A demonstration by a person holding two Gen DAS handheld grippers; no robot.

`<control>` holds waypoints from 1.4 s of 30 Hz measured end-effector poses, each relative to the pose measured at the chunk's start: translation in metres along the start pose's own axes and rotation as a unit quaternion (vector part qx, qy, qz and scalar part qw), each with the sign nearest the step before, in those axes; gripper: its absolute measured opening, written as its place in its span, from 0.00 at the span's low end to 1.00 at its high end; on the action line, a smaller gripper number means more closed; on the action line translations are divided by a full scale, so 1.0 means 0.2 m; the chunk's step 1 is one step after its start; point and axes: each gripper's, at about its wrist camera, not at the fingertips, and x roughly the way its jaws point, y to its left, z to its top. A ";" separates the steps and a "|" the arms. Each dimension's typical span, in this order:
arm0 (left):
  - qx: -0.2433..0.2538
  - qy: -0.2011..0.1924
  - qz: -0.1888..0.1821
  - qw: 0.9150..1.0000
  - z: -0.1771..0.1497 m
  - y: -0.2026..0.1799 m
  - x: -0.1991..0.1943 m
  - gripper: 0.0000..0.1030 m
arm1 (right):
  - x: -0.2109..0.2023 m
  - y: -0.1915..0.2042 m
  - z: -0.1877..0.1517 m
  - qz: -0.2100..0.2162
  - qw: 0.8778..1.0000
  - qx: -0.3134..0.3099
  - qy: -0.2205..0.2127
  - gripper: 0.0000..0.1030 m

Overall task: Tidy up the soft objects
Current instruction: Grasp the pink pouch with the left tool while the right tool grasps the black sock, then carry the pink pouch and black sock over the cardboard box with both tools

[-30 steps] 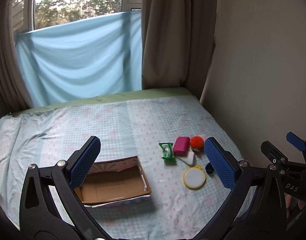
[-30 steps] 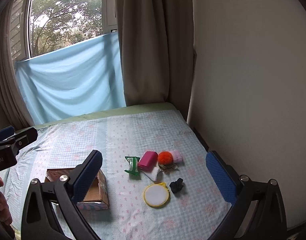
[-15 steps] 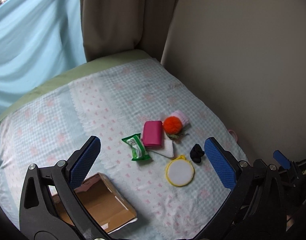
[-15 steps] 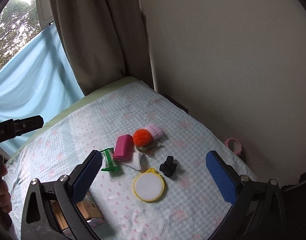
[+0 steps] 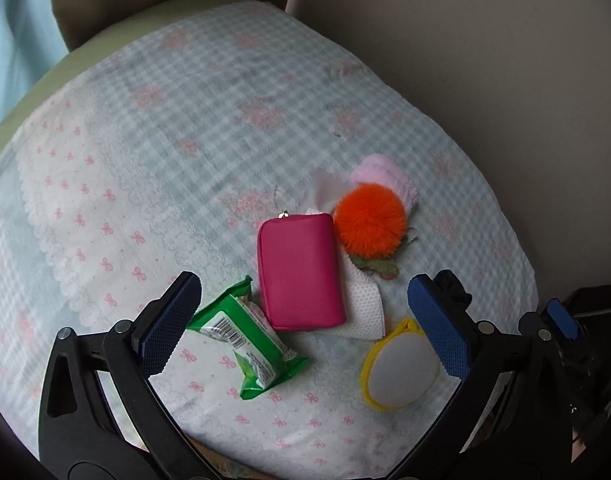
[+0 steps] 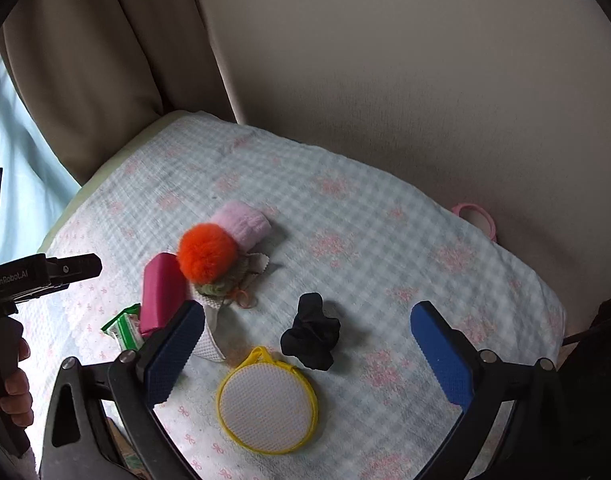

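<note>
While both our grippers' fingers gape apart (holding nothing), the left gripper hovers over the magenta pouch, the right gripper over the black scrunchie.

a checked bed bears a magenta pouch, orange pompom, black scrunchie and yellow-rimmed pad.

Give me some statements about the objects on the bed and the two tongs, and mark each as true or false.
1. Both tongs, left and right, are open and hold nothing. True.
2. The orange pompom lies inside a box. False: it lies on the bedspread.
3. The black scrunchie touches the pink pouch. False: they are apart.
4. The round yellow-rimmed pad lies flat beside the scrunchie. True.
5. The green wipes packet is stacked on the pompom. False: it lies beside the pouch.
</note>
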 end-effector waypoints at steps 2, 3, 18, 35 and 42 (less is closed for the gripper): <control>0.000 0.019 -0.017 1.000 0.02 0.02 0.12 0.98 | 0.10 -0.01 -0.02 -0.008 1.000 0.005 0.011 0.96; -0.002 0.030 -0.026 0.999 0.03 0.04 0.18 0.98 | 0.15 -0.01 -0.03 -0.010 1.000 0.009 0.018 0.96; 0.003 0.098 -0.050 0.994 0.01 0.05 0.62 0.77 | 0.55 -0.03 -0.19 -0.046 0.997 0.020 0.066 0.72; -0.007 0.082 -0.039 0.996 0.00 0.10 0.55 0.42 | 0.55 0.06 -0.17 -0.040 0.998 -0.016 0.056 0.18; -0.005 0.063 -0.036 0.997 0.02 0.10 0.42 0.38 | 0.50 0.05 -0.14 -0.035 0.998 -0.017 0.044 0.16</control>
